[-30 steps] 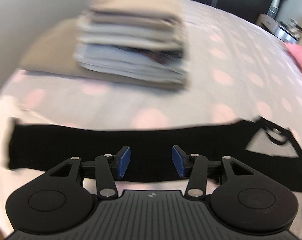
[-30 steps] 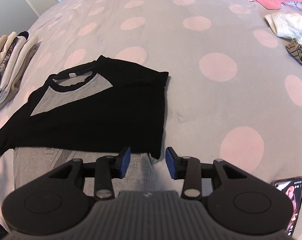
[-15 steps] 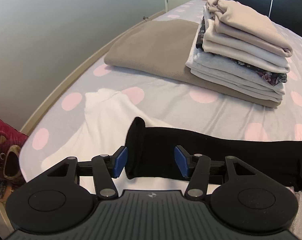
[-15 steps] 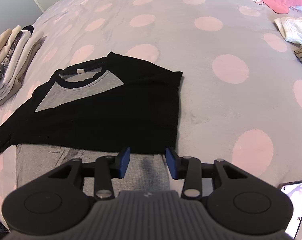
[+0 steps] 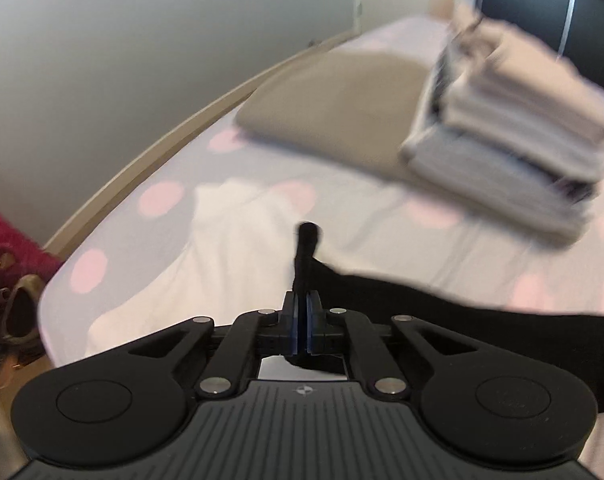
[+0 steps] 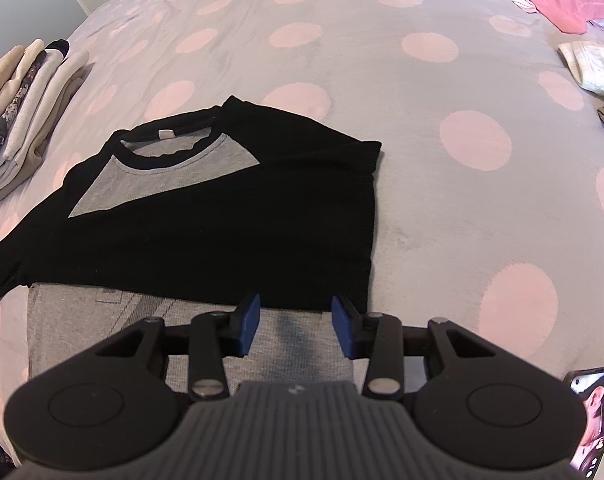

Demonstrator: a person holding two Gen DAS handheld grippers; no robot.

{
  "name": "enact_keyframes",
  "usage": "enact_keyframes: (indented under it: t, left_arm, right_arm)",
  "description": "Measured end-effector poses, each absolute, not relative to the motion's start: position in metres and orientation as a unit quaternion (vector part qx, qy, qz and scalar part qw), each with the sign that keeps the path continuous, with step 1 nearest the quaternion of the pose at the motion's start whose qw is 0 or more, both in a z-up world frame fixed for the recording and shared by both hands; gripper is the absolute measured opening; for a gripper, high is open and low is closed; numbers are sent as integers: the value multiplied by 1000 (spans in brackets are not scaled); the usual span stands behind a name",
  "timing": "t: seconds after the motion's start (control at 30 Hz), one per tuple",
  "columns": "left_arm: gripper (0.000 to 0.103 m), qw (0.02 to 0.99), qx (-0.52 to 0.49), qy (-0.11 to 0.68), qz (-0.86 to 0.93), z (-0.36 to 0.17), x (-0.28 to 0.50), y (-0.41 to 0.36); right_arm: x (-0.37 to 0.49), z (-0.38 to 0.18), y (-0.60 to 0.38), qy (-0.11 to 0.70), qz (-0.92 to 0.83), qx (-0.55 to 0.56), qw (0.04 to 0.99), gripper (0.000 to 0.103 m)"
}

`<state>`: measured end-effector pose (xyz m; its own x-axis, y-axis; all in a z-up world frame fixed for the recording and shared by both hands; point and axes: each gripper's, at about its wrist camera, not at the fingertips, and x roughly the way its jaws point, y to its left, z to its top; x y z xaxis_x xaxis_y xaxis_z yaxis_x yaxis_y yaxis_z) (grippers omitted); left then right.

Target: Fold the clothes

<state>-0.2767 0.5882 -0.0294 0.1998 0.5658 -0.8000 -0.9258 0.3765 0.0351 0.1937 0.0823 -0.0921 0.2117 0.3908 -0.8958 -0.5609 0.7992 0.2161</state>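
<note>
While my left claw (image 5: pixel 302 322) is clamped tight, its blue pads pinch the end of the black sleeve (image 5: pixel 308 252), which sticks up in a thin fold between them. That sleeve belongs to the black and grey shirt (image 6: pixel 222 216), my landmark here, lying flat on the spotted bedspread (image 6: pixel 422 160). The sleeve trails off to the right toward the shirt's body. Beyond the sleeve end sits a stack of folded clothes (image 5: pixel 514 140), blurred in the left view, resting on a beige folded blanket (image 5: pixel 334 100). Just left of the sleeve end lies a white cloth (image 5: pixel 222 240). My right claw (image 6: pixel 296 326) stands half open with nothing between its pads, over the shirt's grey lower part, just below the black folded edge. Well to the right of the shirt lies a crumpled white garment (image 6: pixel 590 66), and a phone (image 6: pixel 594 412) sits near the shirt's lower right.
</note>
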Motion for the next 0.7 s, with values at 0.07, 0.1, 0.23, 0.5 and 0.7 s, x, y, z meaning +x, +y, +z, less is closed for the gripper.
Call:
enact_keyframes:
  t: [0.07,0.1,0.23,0.5,0.7]
  left_arm:
    - [2,763,-247,360,476,-10,-269,574]
    - [2,777,-251,350,460,0,-265,566]
    - [2,832,-248,313,386,39,-232,527]
    - [2,905,-223,289,219,103,-132,445]
    - [2,921,-198,319,105,121,-41,371]
  right_arm:
    - [193,-92,84,547,309,-78,774,43]
    - [193,-91,84,547,310,-79,774,43]
    - [190,-88,86,545,315,-79,773,43]
    - [188,-79,83,543,325,-66,772,44]
    - [193,-62,77,524,317,-70,787,48]
